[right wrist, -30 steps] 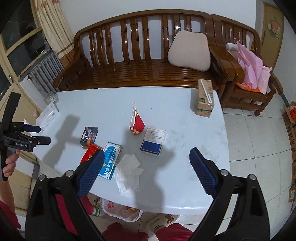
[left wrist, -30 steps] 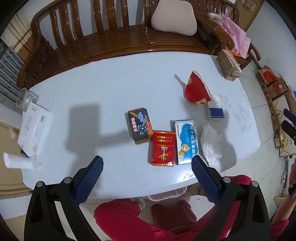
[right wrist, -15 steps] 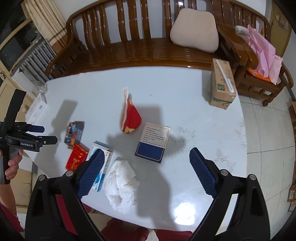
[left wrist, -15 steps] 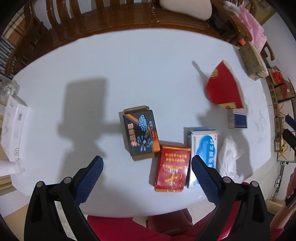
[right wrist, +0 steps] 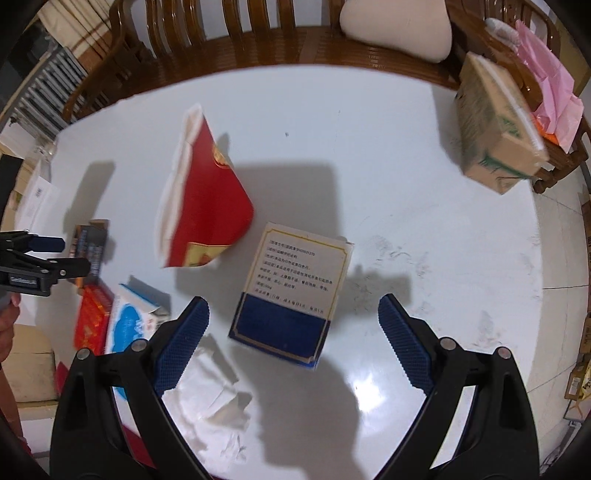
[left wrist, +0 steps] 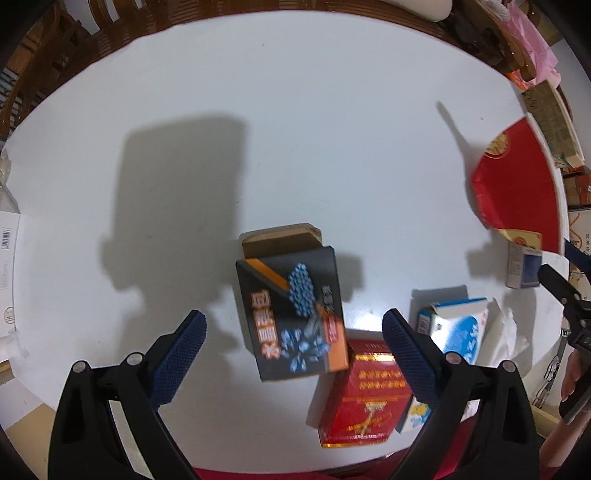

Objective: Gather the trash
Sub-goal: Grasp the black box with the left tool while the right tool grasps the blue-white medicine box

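My left gripper (left wrist: 293,328) is open just above a black box with blue and orange print (left wrist: 293,310), which lies between its fingers on the white table (left wrist: 295,129). A red flat box (left wrist: 365,395), a blue-and-white box (left wrist: 456,328) and a crumpled tissue (left wrist: 508,332) lie to its right. My right gripper (right wrist: 293,317) is open above a white-and-navy box (right wrist: 291,291). A red paper carton (right wrist: 207,199) stands left of that box. The tissue also shows in the right wrist view (right wrist: 210,391).
A brown cardboard carton (right wrist: 495,125) stands at the table's far right corner. A wooden bench (right wrist: 240,40) with a beige cushion (right wrist: 399,26) runs behind the table. A white box (left wrist: 7,258) sits at the table's left edge. Pink paper (right wrist: 550,92) lies on a chair.
Both grippers have come down closer to the table. The left one now frames the black box, the right one the white-and-navy box. Both stay open.
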The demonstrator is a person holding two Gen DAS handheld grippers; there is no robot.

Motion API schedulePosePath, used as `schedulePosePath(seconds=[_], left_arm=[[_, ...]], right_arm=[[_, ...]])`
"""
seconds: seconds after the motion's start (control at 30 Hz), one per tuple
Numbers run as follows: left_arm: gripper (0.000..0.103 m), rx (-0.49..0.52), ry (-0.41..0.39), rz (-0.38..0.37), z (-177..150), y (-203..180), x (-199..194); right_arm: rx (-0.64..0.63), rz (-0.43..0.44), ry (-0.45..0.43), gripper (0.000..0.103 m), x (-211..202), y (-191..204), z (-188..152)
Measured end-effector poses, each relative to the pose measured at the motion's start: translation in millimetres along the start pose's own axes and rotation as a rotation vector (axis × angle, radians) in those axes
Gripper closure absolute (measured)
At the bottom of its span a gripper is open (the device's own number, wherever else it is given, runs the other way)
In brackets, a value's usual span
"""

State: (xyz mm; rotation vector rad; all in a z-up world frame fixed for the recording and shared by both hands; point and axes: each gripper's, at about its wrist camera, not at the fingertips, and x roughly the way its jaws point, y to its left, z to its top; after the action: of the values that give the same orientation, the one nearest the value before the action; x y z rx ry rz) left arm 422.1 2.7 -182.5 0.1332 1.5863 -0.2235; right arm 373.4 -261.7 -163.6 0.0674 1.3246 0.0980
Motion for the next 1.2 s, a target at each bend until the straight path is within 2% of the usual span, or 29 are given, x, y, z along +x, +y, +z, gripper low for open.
schedulePosePath(seconds=[0.23,0.43,0.53,0.63,0.77,0.8,1.07,1.2], left_arm=[[0.01,-0.021,0.009,0.004,7.7,8.3,16.1],[0.01,-0.005,-0.014,0.043,10.5,8.6,22.1],[0.012,0.007,-0.032,0.058,9.4,6.2,21.2],[0.022,0.022,-0.059,0.058,8.0,0.2,16.9],[0.044,0.036,-0.068,0.057,6.0,-8.4,11.5],[0.049,0.036,-0.068,0.058,4.6,-10.5,10.4],[0.05,0.006,-0.089,0.066,4.1,-19.7,5.8],[0.05,-0.011,-0.123,0.064,0.0,-6.4,-2.6]], right_arm=[[0.002,-0.021,0.038,0.012,30.3,1.8,5.9],[-0.051,-0.099,0.017,0.011,36.9,15.9,6.5],[-0.054,-0.108,0.003,0.011,39.9,17.9,5.7],[-0.048,-0.111,-0.011,0.015,39.1,16.4,4.2],[-0.033,-0.116,-0.031,0.036,32.7,13.2,0.8],[-0.027,-0.115,-0.03,0.038,31.0,12.2,1.0],[-0.02,-0.123,-0.028,0.039,22.4,9.0,0.9],[-0.017,-0.133,-0.052,0.039,9.0,4.1,-4.1]])
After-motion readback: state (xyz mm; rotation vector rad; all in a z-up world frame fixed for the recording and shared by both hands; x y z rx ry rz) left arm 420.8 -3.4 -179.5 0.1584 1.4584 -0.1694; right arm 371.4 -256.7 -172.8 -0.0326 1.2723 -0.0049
